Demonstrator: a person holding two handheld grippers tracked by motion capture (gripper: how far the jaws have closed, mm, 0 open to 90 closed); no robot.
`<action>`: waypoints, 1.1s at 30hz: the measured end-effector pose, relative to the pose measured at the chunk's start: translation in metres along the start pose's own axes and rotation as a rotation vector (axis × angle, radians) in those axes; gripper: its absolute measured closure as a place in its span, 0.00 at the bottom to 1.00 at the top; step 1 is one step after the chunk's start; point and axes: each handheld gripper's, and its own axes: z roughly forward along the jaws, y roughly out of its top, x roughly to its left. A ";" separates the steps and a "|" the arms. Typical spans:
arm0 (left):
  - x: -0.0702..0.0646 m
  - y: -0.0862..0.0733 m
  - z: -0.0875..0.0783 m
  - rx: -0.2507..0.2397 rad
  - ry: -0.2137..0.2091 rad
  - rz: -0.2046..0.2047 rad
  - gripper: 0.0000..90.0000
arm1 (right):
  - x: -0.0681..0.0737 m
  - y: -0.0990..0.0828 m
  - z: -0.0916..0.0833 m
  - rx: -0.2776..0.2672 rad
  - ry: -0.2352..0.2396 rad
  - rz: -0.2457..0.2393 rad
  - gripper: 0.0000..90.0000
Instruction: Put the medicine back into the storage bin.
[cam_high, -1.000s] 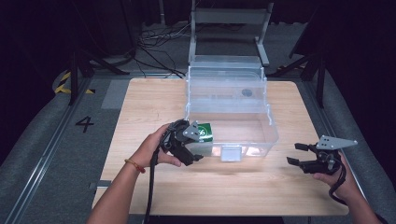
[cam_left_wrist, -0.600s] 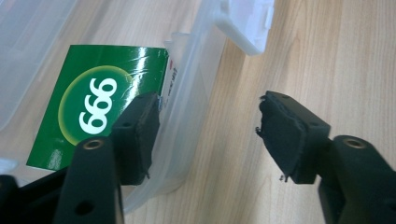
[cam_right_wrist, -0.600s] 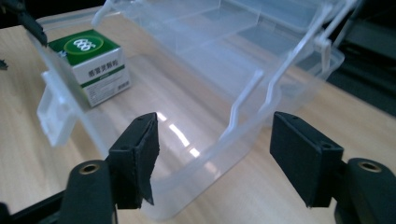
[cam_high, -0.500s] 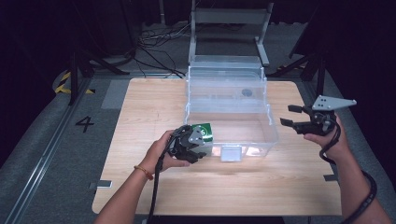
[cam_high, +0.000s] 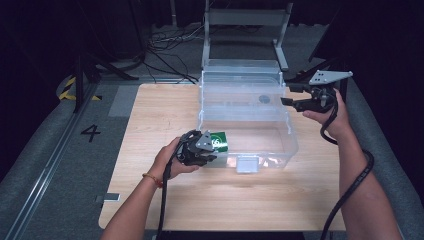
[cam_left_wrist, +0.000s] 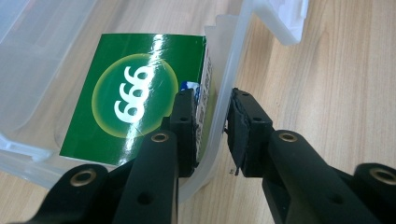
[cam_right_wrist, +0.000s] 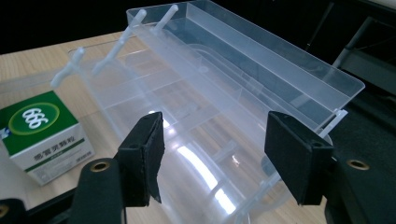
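Left gripper (cam_left_wrist: 212, 135) at near corner of clear box (cam_high: 280, 131), jaws just closing, one inside, one outside wall; pads look pressed on wall. Green carton (cam_left_wrist: 135, 95) inside that corner, touching inner jaw. Best hold box steady, no tilt. Right gripper (cam_high: 289, 95) raised beside lid (cam_right_wrist: 280, 70), jaws half open, holding nothing.

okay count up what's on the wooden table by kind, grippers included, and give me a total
Clear plastic bin: 1
Green and white box marked 666, inside the bin: 1
Handheld grippers: 2, the left gripper with its jaws either side of the bin's wall, having just been closing, and the right gripper raised at the bin's far right corner with nothing between its jaws
Total: 4
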 end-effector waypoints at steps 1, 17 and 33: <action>0.001 0.001 0.000 0.011 -0.005 0.011 0.83 | -0.002 0.002 0.004 0.004 0.001 0.002 0.43; 0.008 -0.007 -0.005 0.013 -0.036 0.024 0.85 | -0.020 0.009 0.049 0.081 0.032 -0.004 0.46; 0.008 -0.010 -0.004 -0.004 -0.037 0.017 0.84 | -0.024 0.020 0.085 0.163 0.060 -0.020 0.53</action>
